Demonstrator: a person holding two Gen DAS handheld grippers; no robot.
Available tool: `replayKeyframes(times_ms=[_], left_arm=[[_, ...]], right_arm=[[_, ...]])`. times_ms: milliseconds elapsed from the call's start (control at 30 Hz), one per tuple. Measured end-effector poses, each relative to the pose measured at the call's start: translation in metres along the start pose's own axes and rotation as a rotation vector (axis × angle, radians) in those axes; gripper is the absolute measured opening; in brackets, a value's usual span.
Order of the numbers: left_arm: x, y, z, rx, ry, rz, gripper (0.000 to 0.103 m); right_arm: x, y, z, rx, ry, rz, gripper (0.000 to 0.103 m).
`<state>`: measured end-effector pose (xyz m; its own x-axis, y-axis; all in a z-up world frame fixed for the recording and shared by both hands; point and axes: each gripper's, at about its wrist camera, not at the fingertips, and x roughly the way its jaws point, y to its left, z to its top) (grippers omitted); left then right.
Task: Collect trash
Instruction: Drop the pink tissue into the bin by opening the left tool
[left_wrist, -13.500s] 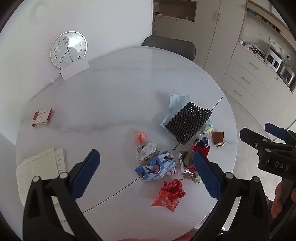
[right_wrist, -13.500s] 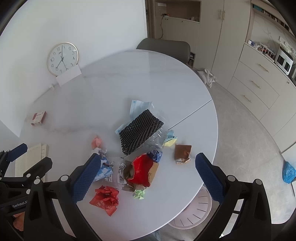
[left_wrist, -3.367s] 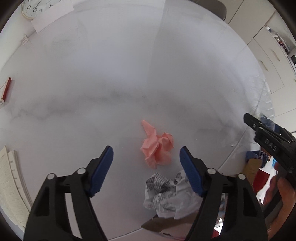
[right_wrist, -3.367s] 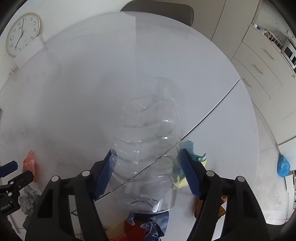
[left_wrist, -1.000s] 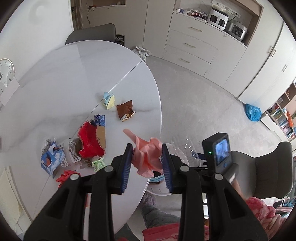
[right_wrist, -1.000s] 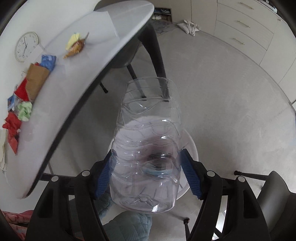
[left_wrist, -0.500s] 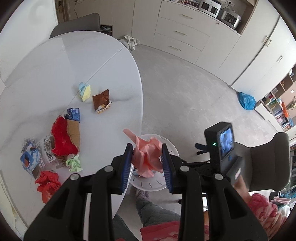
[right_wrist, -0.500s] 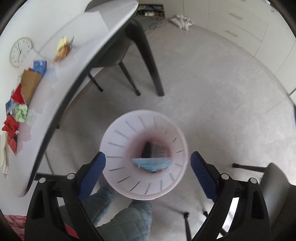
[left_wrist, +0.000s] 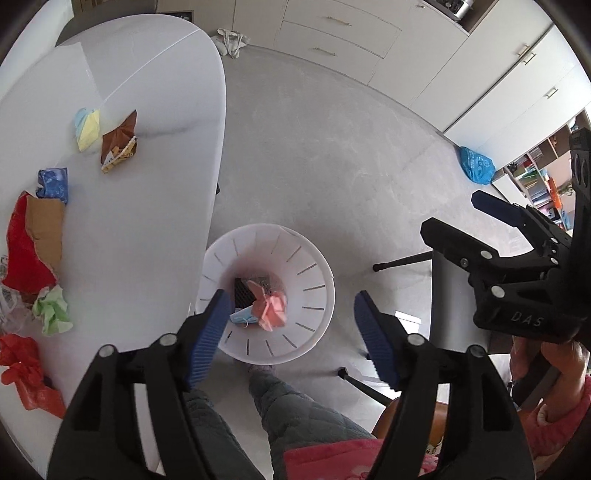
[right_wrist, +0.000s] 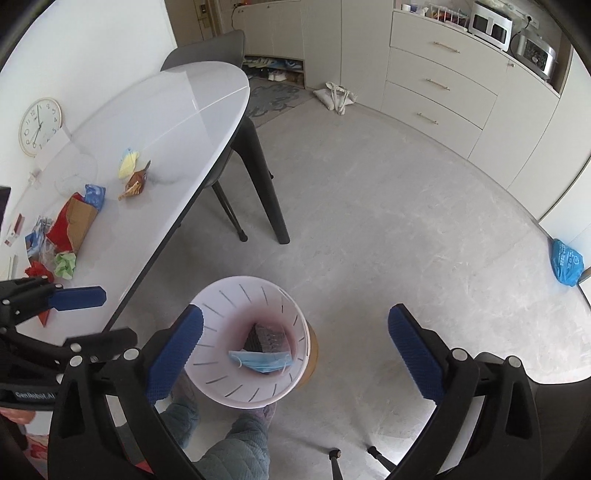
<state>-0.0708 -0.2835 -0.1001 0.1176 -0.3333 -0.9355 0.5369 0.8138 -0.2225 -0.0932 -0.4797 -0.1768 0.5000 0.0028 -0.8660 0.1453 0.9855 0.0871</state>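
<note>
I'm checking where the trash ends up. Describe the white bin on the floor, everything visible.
The white bin is a round, plastic-looking basket with thin slits around its flared wall. It stands upright and open on the grey floor, close beside the table edge. Inside lie a pink crumpled paper, a blue face mask and a dark ribbed piece.

From your left wrist view, the right gripper (left_wrist: 495, 210), at about three o'clock, carries the raised letters "DAS" on its black body. From your right wrist view, the left gripper (right_wrist: 79, 297), at about eight o'clock, bears a white label reading "GenRobot.AI". The wall clock (right_wrist: 39, 126), near ten o'clock, shows numerals 1–12.
</note>
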Motion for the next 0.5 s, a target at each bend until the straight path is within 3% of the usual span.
replayKeyframes(times_ms=[100, 267, 500], left_arm=[[0.002, 0.002, -0.002, -0.009, -0.002, -0.001, 0.079], [-0.013, 0.014, -0.001, -0.046, -0.035, 0.008, 0.081], [-0.082, 0.059, -0.014, -0.127, -0.192, 0.143, 0.089]], right_arm=[[-0.002, 0.001, 0.0, 0.001, 0.0, -0.002, 0.1], [-0.011, 0.007, 0.006, -0.008, -0.012, 0.012, 0.1], [-0.039, 0.054, 0.038, -0.097, -0.078, 0.078, 0.101]])
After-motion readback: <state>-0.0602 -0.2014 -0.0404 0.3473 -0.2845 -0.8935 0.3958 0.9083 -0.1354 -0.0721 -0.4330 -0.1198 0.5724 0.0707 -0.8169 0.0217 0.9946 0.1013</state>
